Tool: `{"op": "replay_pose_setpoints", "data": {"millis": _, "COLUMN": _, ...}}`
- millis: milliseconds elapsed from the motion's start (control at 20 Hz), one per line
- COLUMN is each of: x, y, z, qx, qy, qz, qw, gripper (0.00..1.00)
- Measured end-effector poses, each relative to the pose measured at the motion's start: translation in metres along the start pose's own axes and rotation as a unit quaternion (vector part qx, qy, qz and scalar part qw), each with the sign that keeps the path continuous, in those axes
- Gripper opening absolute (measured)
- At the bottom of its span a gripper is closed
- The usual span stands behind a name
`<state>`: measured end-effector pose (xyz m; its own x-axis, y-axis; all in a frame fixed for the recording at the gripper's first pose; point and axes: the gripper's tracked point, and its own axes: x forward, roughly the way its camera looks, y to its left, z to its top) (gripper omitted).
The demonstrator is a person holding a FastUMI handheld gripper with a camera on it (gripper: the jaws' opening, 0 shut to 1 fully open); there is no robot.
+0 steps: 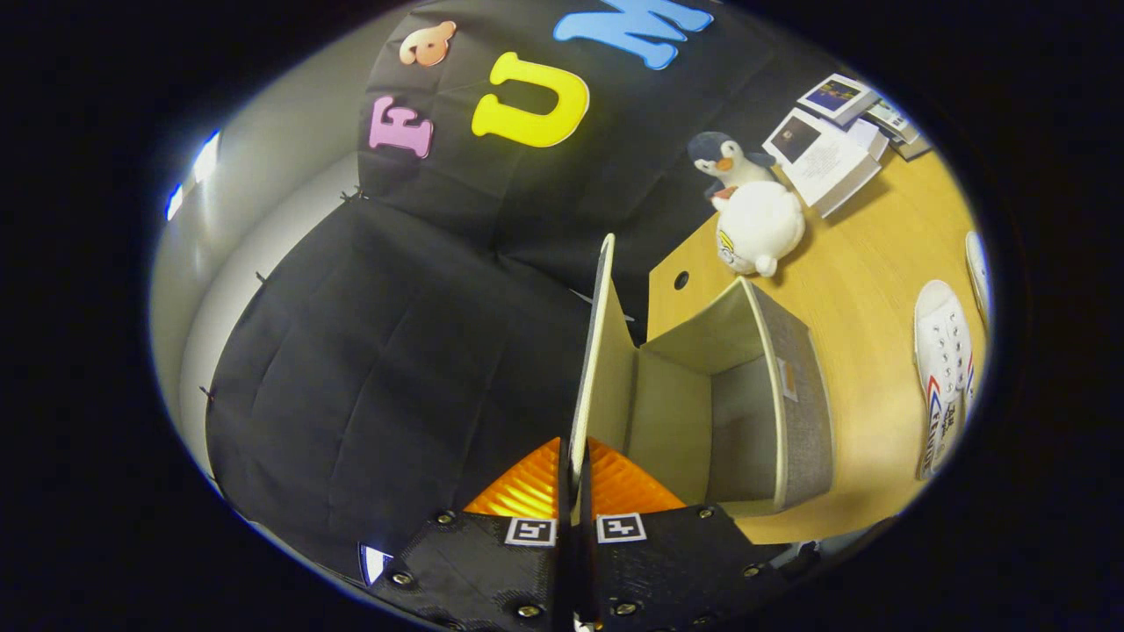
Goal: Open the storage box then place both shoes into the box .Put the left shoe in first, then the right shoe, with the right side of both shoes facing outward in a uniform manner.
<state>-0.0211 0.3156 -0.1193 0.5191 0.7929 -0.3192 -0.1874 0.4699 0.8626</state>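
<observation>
Both claw [575, 478] fingers pinch flat lid [600, 351].

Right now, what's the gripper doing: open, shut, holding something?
Gripper: shut on the lid of the storage box, both fingers pinching its edge, the lid raised and the box open.

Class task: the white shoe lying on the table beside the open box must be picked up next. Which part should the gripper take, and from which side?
With the gripper now shut on the lid, take the shoe probably from above, across its narrow middle; it lies flat, laces up.
</observation>
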Motion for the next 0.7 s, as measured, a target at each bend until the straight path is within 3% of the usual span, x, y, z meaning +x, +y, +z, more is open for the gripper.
{"op": "replay_pose_setpoints", "data": {"millis": 200, "x": 0.019, "y": 0.024, "z": -0.009, "qx": -0.043, "qy": 0.007, "qz": 0.001, "qw": 0.999, "gripper": 0.06}}
{"op": "replay_pose_setpoints", "data": {"millis": 700, "x": 0.078, "y": 0.064, "z": -0.044, "qx": -0.086, "qy": 0.022, "qz": 0.01, "qw": 0.996, "gripper": 0.06}}
